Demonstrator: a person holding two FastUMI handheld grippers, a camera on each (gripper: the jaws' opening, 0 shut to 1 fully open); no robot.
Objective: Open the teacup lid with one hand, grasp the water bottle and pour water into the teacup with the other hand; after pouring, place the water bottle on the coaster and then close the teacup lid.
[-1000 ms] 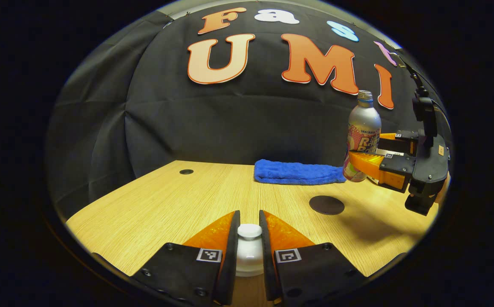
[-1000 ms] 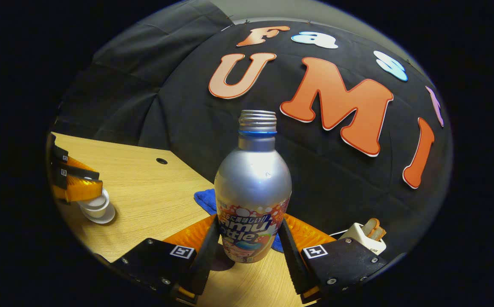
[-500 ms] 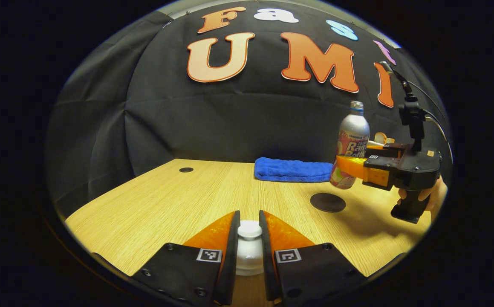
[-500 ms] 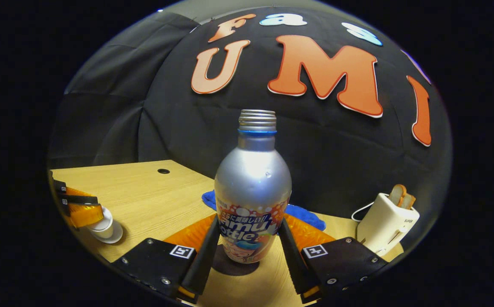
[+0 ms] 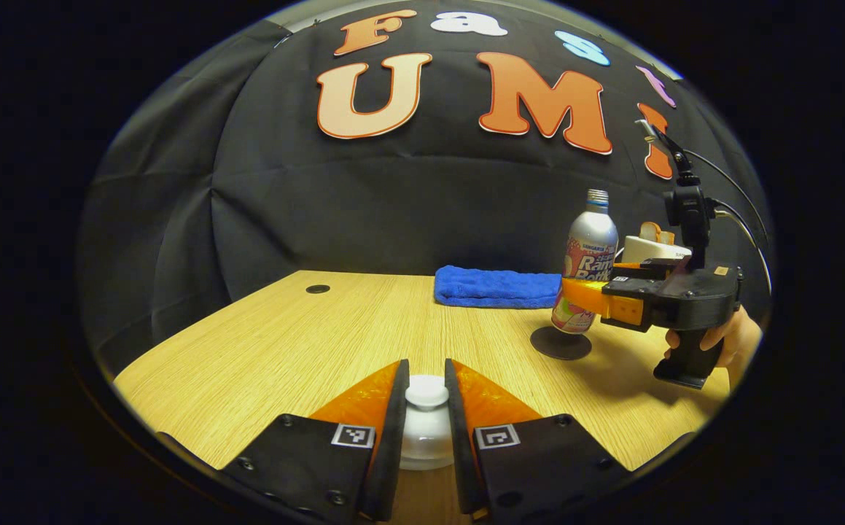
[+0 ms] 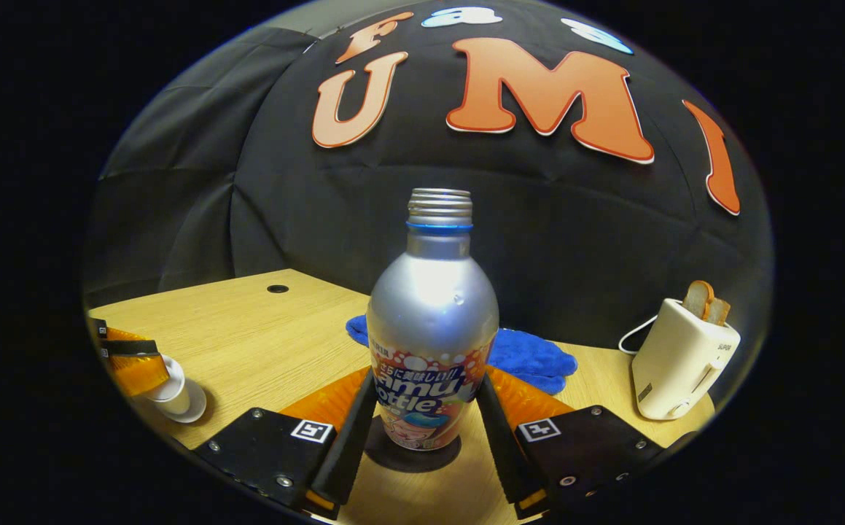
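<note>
Gripping the water bottle (image 6: 432, 343) low on its printed band, the right claw (image 6: 426, 419) has both fingers pressed against its sides and holds it upright over the dark round coaster (image 6: 411, 453). From the left gripper view the bottle's base looks to be on the coaster or just above it; I can't tell which. To finish this step well, I'd keep the bottle vertical, settle it squarely in the middle of the disc, and spread the fingers only once it stands on its own. The left claw (image 5: 426, 408) is closed round the knob of the white teacup lid (image 5: 426, 419); in the right gripper view that lid sits at the teacup (image 6: 173, 394) on its saucer, well to the side on the worktop (image 5: 305, 343). The bottle has no cap, its threaded neck bare; whether any water is left inside, or in the cup, can't be seen. Behind lie a blue cloth (image 5: 499, 288) and a toaster (image 6: 681, 361) with bread in its slot.
</note>
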